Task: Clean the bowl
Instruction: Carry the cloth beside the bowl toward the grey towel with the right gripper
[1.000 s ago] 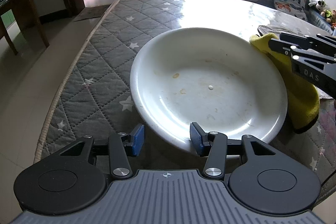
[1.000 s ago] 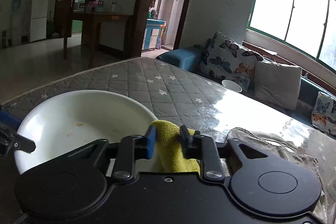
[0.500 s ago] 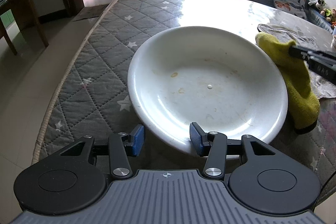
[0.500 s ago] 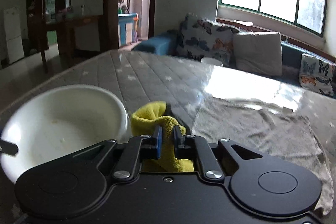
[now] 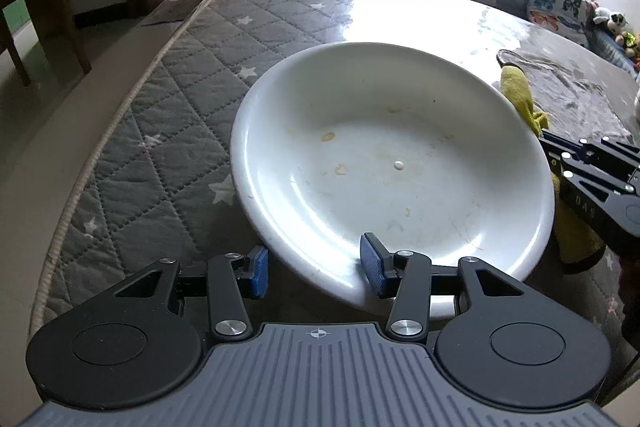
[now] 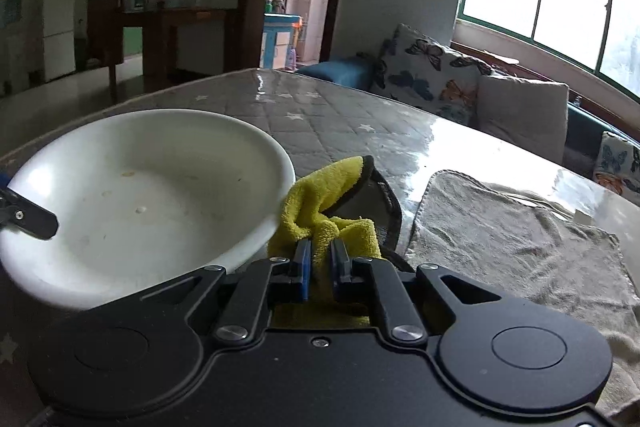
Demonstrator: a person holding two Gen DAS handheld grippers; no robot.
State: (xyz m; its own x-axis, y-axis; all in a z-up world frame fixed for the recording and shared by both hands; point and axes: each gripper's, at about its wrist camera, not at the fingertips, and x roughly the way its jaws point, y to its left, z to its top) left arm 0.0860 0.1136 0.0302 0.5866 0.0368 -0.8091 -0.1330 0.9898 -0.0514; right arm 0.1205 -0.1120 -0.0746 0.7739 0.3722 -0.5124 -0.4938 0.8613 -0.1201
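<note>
One white bowl (image 5: 392,163) is seen resting on the quilted grey surface (image 5: 168,131), with faint brownish specks scattered across its inside. Its near rim is straddled by the left tongs (image 5: 316,269), whose blue pads are held apart, one inside and one outside. A yellow cloth (image 6: 320,215) is clamped in the right tongs (image 6: 320,263) just beside the bowl's rim. A grey towel (image 6: 516,239) is spread further right.
</note>
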